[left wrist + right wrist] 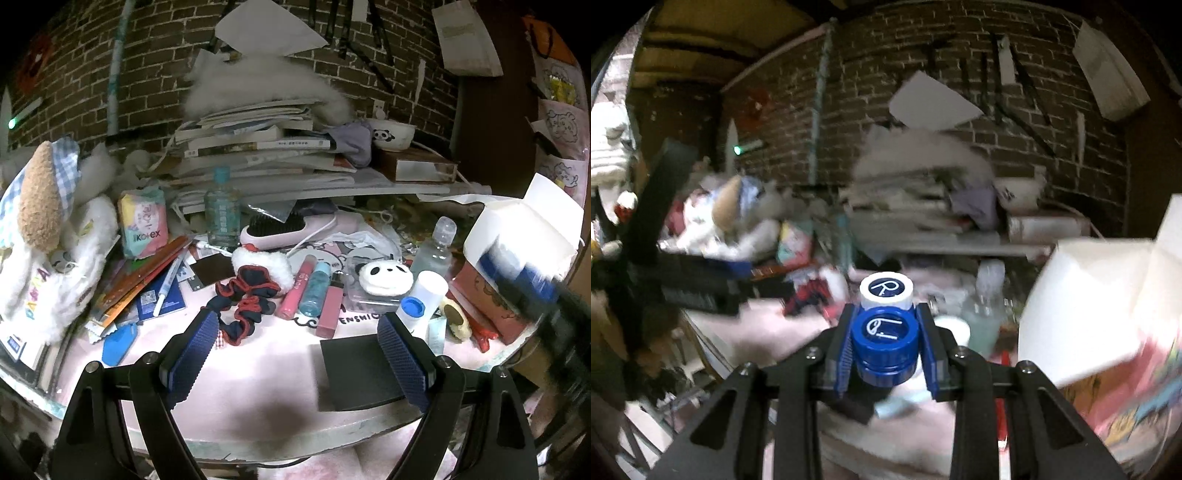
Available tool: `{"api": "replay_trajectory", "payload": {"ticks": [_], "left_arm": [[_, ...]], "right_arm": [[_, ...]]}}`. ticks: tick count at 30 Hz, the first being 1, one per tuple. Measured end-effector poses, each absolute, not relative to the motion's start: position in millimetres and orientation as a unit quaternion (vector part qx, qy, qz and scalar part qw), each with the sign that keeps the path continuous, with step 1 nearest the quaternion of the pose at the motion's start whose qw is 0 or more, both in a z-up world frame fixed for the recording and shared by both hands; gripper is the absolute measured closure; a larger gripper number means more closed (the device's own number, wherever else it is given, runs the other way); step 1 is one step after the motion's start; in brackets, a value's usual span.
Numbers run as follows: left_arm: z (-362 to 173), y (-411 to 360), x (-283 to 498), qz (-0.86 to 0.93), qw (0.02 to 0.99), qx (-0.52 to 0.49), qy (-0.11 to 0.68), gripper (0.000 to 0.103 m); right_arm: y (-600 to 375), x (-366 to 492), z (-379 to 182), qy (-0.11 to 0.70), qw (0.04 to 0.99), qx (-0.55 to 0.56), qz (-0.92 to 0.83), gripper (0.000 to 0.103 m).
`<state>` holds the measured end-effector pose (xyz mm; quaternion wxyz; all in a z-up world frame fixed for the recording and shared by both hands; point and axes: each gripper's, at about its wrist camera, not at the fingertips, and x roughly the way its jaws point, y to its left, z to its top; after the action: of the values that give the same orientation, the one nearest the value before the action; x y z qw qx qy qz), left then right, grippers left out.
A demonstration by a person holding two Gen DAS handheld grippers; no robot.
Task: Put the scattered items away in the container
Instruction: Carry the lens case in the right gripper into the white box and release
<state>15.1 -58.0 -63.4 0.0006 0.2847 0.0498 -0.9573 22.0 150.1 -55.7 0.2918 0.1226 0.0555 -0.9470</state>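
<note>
Right gripper (885,345) in our hand pinches a contact lens case (885,332), its blue pads clamped on the blue cap marked L while the white cap marked R pokes out ahead of the fingers, the case held above the pink table (768,332). From largest to smallest, the scene runs so: a brick wall (155,74) behind, a leaning stack of books (258,147) under a white fluffy throw, a plush toy (48,221) at the left edge, and the open white box (524,229) at the right edge of the table, which we take to be the container. The left gripper (299,354) hangs spread and empty over the near table, a navy and red scrunchie (247,302) just beyond its left pad and a dark flat card (354,373) beside its right one. Smaller things lie beyond: a hairbrush (291,229), a clear bottle (436,247), a panda pouch (386,277), three lip gloss tubes (314,291). We judge the step to be the carry: the case is lifted and the box (1089,306) stands to its right, blurred in the right wrist view. Next we must swing right, clear the raised flap, bring the case over the opening and release.
</note>
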Motion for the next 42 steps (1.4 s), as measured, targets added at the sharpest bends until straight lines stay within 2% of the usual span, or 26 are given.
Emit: {"api": "replay_trajectory", "payload": {"ticks": [8, 13, 19, 29, 36, 42], "left_arm": [[-61, -50, 14, -0.958, -0.009, 0.283, 0.043, 0.017], [-61, -47, 12, -0.957, -0.013, 0.286, 0.045, 0.017], [-61, -44, 12, -0.957, -0.014, 0.286, 0.044, 0.017], [-58, -33, 7, -0.955, -0.029, 0.292, 0.036, 0.017], [-54, -22, 1, -0.956, -0.041, 0.289, 0.018, 0.017], [-61, -22, -2, -0.952, -0.041, 0.301, 0.016, 0.017]], "right_arm": [[204, -3, 17, 0.058, 0.256, 0.136, -0.955, 0.074], [246, -43, 37, 0.09, 0.197, 0.221, -0.951, 0.074], [275, -96, 26, 0.118, 0.152, 0.342, -0.92, 0.074], [279, -151, -17, 0.146, 0.133, 0.509, -0.838, 0.074], [272, -171, -37, 0.163, 0.129, 0.584, -0.785, 0.074], [269, -168, -38, 0.161, 0.14, 0.597, -0.773, 0.074]]}}
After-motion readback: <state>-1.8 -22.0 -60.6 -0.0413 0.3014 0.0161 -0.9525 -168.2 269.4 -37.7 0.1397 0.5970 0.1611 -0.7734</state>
